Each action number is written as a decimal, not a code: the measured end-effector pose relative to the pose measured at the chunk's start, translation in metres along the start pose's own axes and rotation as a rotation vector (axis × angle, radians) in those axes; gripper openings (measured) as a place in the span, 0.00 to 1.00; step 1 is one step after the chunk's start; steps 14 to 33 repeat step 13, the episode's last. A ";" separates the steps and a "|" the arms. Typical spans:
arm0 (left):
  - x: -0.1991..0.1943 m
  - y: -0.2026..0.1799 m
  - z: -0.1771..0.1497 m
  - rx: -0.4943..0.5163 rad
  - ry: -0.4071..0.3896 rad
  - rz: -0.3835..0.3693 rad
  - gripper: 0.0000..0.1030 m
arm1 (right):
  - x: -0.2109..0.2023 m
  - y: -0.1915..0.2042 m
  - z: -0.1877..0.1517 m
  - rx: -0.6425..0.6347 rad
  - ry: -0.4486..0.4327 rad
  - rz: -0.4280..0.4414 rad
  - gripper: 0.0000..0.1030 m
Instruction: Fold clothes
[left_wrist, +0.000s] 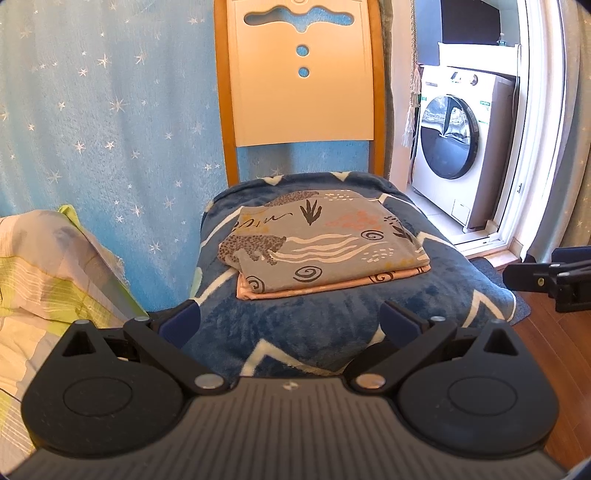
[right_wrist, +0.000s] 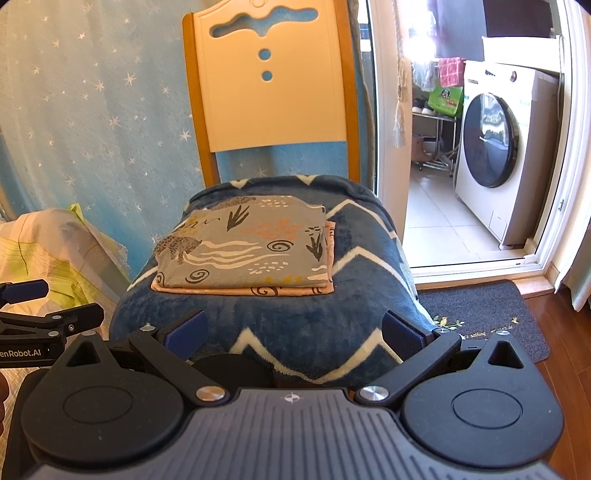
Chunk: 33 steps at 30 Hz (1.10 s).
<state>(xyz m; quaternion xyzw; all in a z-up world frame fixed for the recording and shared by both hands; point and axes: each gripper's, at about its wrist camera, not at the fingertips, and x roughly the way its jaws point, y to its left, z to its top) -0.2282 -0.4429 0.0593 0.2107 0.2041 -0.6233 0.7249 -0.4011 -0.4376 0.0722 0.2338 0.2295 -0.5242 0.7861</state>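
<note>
A folded grey garment (left_wrist: 325, 243) (right_wrist: 247, 247) printed with leopards, swirls and leaves lies flat on a blue zigzag blanket (left_wrist: 332, 332) (right_wrist: 295, 332) that covers a chair seat. A pink layer shows along its near edge. My left gripper (left_wrist: 291, 323) hangs open just short of the blanket's front, with nothing between its fingers. My right gripper (right_wrist: 295, 328) is open too, a little back from the seat's front edge and empty. Each gripper shows at the edge of the other's view.
The chair's cream and wood backrest (left_wrist: 301, 74) rises behind the garment, in front of a blue starred curtain (left_wrist: 103, 129). A green and white bedspread (left_wrist: 40, 266) lies at the left. At the right a doorway leads to a washing machine (right_wrist: 498, 155), with a dark doormat (right_wrist: 487, 317).
</note>
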 end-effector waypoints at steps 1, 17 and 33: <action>-0.001 0.000 0.000 0.000 0.000 0.000 0.99 | 0.000 0.000 0.000 0.000 0.000 0.000 1.00; 0.000 -0.003 -0.002 0.019 0.001 0.009 0.99 | 0.000 -0.001 -0.002 0.004 0.005 -0.002 1.00; 0.000 -0.003 -0.002 0.019 0.001 0.009 0.99 | 0.000 -0.001 -0.002 0.004 0.005 -0.002 1.00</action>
